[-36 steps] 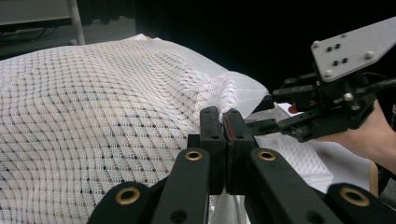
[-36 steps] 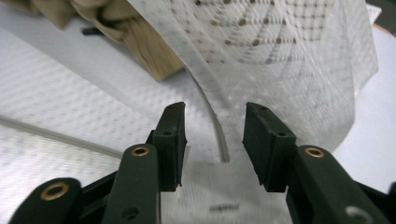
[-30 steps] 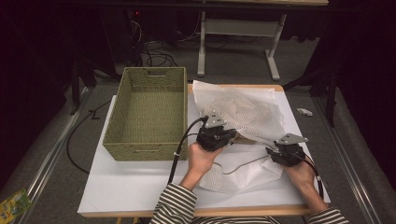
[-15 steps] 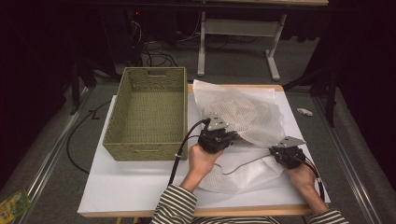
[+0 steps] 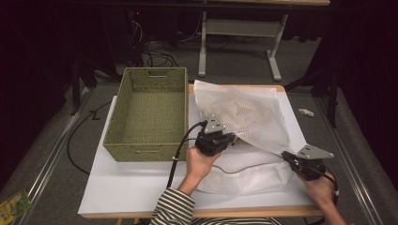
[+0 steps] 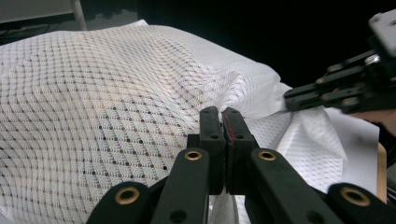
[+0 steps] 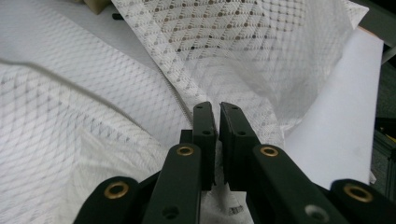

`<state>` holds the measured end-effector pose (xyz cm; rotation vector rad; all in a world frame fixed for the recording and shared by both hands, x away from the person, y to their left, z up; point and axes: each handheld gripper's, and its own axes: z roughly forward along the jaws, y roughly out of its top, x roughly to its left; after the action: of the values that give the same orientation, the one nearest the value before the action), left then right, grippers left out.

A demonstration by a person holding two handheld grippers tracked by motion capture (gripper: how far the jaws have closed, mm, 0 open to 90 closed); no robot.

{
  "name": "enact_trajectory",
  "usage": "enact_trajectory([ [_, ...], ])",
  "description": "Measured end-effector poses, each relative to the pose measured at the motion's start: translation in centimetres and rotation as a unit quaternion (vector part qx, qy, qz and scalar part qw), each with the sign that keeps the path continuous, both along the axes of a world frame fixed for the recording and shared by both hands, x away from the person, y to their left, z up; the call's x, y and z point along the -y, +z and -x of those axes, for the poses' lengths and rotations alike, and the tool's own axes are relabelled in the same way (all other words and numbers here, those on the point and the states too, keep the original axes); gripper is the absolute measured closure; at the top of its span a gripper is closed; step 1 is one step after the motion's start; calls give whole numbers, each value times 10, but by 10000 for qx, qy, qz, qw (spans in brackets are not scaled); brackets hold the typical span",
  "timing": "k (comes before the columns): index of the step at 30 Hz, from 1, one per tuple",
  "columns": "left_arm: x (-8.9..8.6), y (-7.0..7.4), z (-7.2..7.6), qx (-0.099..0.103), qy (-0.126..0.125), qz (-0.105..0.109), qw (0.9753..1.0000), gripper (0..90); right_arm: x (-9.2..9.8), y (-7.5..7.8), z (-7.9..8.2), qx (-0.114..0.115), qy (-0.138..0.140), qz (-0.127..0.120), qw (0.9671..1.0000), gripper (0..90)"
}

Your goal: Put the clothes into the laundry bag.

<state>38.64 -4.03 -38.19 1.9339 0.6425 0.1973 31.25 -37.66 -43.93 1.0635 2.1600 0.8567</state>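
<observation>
Since half a second ago the right gripper [image 5: 287,157] has drawn back toward the near right corner of the table [image 5: 117,187], pulling the lower edge of the white mesh bag [image 5: 248,117] out toward 4 o'clock, while the left gripper [image 5: 230,139] has stayed near the table's middle with the bag's upper layer lifted higher and tenting over it. One mesh bag is in play, spread from the table's centre toward 1 o'clock, with a folded strip of it [image 5: 244,178] lying along the near edge at 5 o'clock. There is one woven basket [image 5: 150,112] at 10 o'clock, two grippers, and one small pale object [image 5: 306,112] on the floor at 2 o'clock, too small to identify. In the left gripper view the jaws are pressed together on a fold of the mesh [image 6: 140,116]; in the right gripper view the jaws stand nearly closed, with a thin slit between them, and fabric is bunched at their base. Whether that slit holds mesh cannot be told for certain. The person's striped sleeve [image 5: 173,211] is cut off at the bottom edge, and the room beyond the table is dark.
</observation>
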Motion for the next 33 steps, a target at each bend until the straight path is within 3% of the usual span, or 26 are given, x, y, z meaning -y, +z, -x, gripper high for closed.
enact_trajectory([
  [7, 1, -10, 7, -6, -53, -189, 9998, 883, 10, -1, 19, -8, 61, -101, 9999, 858],
  [20, -4, -30, 20, -57, -34, -523, 9986, 877, 13, -17, 18, -249, 125, -136, 9995, 853],
  [33, -7, -53, 30, -126, 55, -787, 9968, 858, 14, -23, 17, -332, 180, -165, 9992, 838],
])
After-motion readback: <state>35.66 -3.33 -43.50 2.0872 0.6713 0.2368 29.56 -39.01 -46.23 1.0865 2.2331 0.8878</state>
